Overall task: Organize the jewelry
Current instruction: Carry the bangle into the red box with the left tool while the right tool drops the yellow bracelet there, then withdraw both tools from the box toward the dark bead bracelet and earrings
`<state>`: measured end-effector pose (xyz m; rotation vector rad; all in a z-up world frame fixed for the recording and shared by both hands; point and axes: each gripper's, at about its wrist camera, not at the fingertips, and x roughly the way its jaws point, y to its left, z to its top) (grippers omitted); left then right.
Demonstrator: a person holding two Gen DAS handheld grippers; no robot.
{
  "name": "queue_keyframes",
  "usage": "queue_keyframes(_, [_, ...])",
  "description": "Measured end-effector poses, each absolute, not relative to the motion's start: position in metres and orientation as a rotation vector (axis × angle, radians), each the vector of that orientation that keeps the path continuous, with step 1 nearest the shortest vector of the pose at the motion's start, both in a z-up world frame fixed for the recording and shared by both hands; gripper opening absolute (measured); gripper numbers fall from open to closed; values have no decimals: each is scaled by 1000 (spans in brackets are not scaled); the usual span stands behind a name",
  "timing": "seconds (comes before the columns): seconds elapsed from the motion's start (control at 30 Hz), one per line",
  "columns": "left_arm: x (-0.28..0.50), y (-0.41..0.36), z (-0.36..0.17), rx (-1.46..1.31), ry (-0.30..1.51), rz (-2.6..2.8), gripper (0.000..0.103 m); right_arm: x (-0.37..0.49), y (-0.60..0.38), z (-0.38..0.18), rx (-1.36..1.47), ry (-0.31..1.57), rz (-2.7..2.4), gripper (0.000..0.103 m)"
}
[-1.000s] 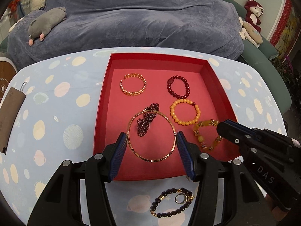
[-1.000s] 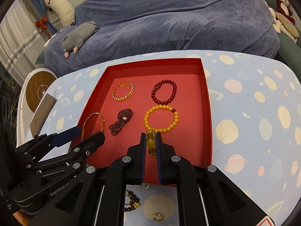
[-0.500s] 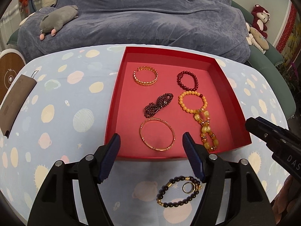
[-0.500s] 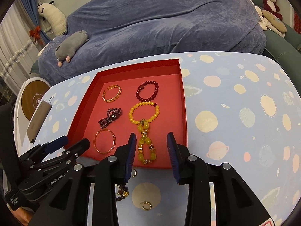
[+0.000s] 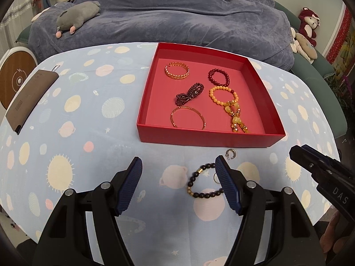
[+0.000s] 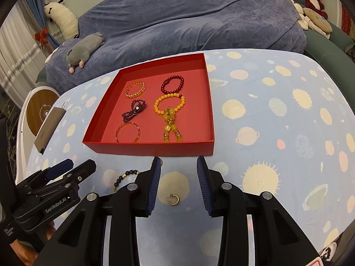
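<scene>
Red tray now lies ahead of both pulled-back grippers, left gripper and right gripper spread wide, empty.

Matt red cardboard tray, printed cloth tablecloth, glossy beaded bracelets.

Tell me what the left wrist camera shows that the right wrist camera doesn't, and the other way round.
Only the left wrist view shows nearly the whole dark beaded bracelet and a small ring beside it. Only the right wrist view shows the white plush toy by the curtain. Both show the red tray holding six pieces, the gold hoop earring on the tablecloth, and both open grippers, left and right.
</scene>
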<state>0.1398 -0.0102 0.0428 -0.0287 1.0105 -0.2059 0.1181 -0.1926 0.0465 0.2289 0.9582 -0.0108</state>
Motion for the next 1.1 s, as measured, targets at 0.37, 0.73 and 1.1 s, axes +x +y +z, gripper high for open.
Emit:
queue_keyframes(0.37, [121,-4,27,-18,1040,-188,65,96,-178,20,176,1012,-5,34])
queue_keyframes(0.73, [124,-15,-6,4,1093,-227,60,97,-176,-6,174,1049,0,34])
queue_keyframes(1.1, [138,-40,-19,48,1095,-263,17,107,-183,-16,183,1062,4,34])
